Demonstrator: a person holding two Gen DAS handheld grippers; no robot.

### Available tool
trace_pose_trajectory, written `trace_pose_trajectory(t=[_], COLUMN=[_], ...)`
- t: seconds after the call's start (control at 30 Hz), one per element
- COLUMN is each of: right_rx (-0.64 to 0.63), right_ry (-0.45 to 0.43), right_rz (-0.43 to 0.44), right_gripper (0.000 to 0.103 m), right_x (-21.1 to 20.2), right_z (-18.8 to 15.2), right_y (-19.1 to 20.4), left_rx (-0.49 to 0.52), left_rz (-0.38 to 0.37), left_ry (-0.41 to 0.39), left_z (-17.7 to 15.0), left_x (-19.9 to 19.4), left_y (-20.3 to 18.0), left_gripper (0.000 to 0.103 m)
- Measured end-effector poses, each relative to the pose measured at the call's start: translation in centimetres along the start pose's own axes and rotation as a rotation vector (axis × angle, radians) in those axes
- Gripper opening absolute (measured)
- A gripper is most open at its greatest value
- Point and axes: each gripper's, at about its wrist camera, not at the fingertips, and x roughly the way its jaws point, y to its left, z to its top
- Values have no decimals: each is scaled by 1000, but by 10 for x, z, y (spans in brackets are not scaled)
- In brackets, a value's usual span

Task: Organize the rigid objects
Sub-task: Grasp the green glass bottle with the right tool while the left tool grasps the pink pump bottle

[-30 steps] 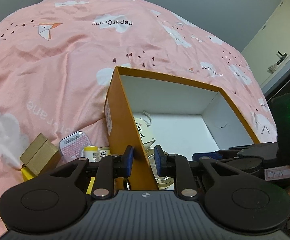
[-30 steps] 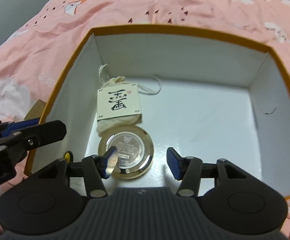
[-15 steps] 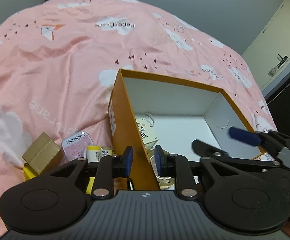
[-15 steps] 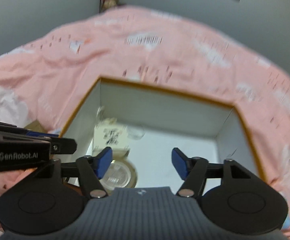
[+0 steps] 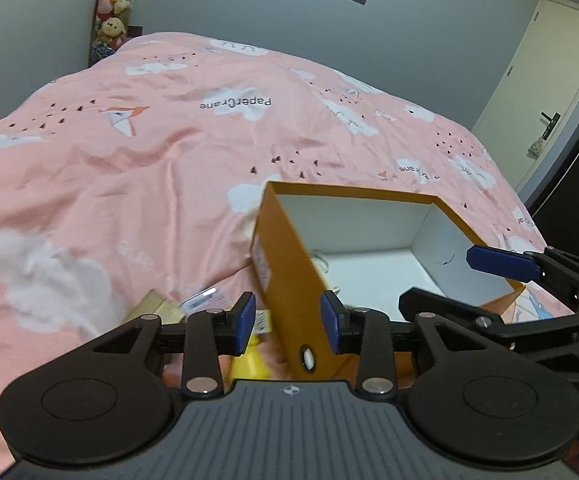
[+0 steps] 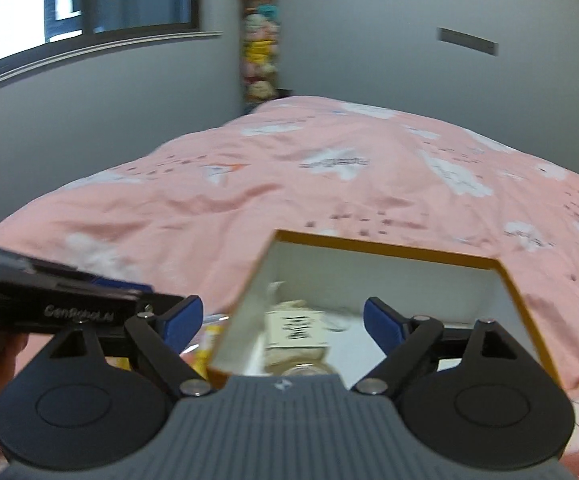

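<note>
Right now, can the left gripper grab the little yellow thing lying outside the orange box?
Probably yes. The left gripper is open, but the orange cardboard box wall stands between its fingers; the small yellow object lies just left, uncovered.

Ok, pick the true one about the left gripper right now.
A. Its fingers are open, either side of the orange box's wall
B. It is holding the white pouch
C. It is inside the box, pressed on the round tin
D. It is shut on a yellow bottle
A: in the left wrist view the left gripper has the wall of the orange box between its fingers, with gaps showing on both sides.
</note>
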Motion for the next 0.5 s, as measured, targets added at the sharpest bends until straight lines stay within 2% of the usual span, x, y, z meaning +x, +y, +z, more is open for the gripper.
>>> trace_pose_trajectory(t=[0.17,0.33,0.47,0.5], right_rx=[-45,-60,-57,-48], right_ry=[31,132,275,315], right_rz=[110,199,230,241], right_gripper=[84,80,67,60], right_x=[-1,13,39,46], right_z=[-9,-21,-34,-37], right_y=[24,41,50,51], left_rx=[-28,-46,-69,-71], left_rz=[-2,30,41,48], left_ry=[25,103,185,206], left_z=[-13,-32,-47,-50], left_x=[-10,-8,-2,1], left_y=[22,44,58,60], left_gripper=[41,41,41,41])
